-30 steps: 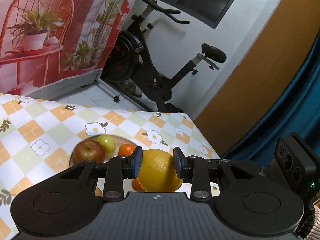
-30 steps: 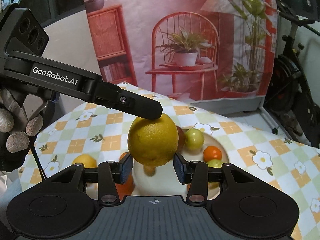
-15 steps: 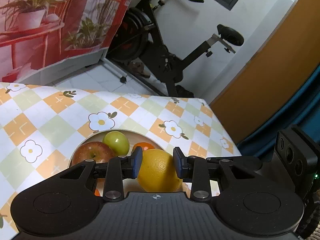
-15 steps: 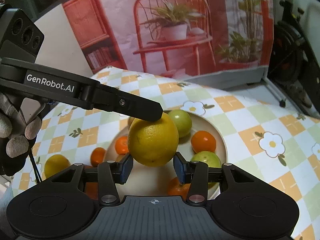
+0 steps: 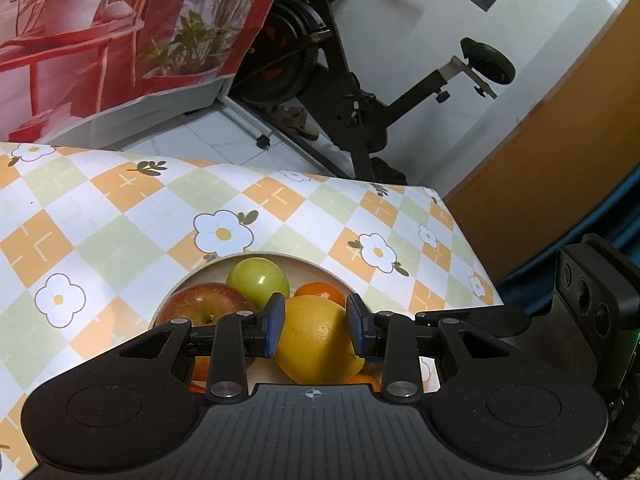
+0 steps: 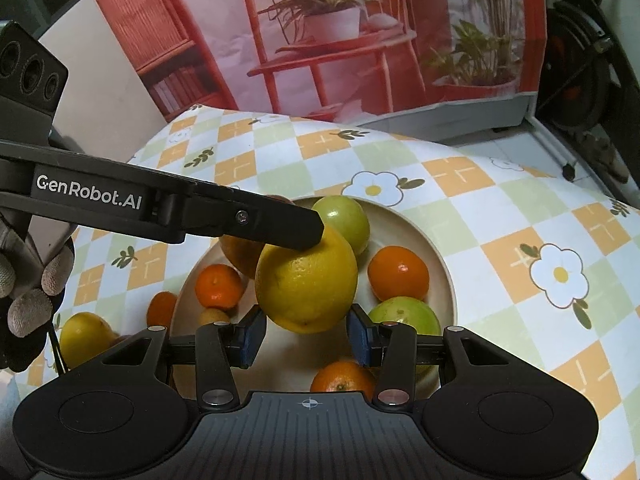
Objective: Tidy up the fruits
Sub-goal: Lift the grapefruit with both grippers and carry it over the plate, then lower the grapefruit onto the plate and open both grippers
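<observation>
A large yellow citrus fruit (image 6: 306, 280) hangs just above the cream plate (image 6: 444, 268). My left gripper (image 5: 316, 328) is shut on it, blue pads pressing on both of its sides. In the right wrist view the left fingers (image 6: 280, 226) reach in from the left over the fruit's top. My right gripper (image 6: 306, 336) is shut on the fruit's lower part. On the plate lie a red apple (image 5: 200, 304), two green fruits (image 6: 346, 218) (image 6: 404, 316) and several tangerines (image 6: 398, 272). The plate's middle is hidden by the held fruit.
On the flowered tablecloth left of the plate lie a yellow fruit (image 6: 84, 336) and a tangerine (image 6: 160, 308). A gloved hand (image 6: 24, 292) holds the left gripper. The table's far edge (image 5: 320, 176) drops to the floor by an exercise bike (image 5: 344, 92).
Both grippers have come down and forward together with the yellow fruit held between them. The plate now looks larger and sits right under the fruit. Neither grip has changed.
</observation>
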Demonstrator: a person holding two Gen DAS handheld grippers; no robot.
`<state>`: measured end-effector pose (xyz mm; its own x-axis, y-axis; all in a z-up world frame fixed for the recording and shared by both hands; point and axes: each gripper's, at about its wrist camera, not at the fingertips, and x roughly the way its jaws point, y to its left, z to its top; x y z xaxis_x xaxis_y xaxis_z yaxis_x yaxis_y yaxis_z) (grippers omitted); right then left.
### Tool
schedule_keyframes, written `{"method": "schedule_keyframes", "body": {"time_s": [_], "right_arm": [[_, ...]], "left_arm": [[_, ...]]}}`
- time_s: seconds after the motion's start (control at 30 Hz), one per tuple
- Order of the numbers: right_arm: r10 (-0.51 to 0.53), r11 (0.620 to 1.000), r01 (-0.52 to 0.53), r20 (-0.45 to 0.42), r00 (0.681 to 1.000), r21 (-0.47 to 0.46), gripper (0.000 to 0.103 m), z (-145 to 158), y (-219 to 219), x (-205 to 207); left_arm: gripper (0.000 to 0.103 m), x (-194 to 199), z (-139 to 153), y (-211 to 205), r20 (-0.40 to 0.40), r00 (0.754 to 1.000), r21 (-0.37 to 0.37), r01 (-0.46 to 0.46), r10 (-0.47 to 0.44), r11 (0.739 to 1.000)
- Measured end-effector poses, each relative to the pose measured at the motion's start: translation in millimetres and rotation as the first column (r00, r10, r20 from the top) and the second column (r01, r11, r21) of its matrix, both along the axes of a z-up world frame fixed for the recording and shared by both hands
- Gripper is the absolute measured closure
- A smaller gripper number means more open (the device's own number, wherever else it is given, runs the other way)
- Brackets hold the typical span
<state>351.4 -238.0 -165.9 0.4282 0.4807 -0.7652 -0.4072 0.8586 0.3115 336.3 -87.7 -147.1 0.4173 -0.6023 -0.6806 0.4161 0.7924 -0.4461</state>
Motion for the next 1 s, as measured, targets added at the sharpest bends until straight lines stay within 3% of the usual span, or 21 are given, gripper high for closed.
{"method": "schedule_keyframes", "body": {"time_s": [1.0], "right_arm": [[-0.026, 0.985, 0.025, -0.002, 1.0, -0.173, 0.063, 1.2, 30.7, -0.9]], "left_arm": [[0.069, -20.5, 16.7, 13.4, 0.052, 0.996, 0.037, -0.071, 0.069, 0.997]]}}
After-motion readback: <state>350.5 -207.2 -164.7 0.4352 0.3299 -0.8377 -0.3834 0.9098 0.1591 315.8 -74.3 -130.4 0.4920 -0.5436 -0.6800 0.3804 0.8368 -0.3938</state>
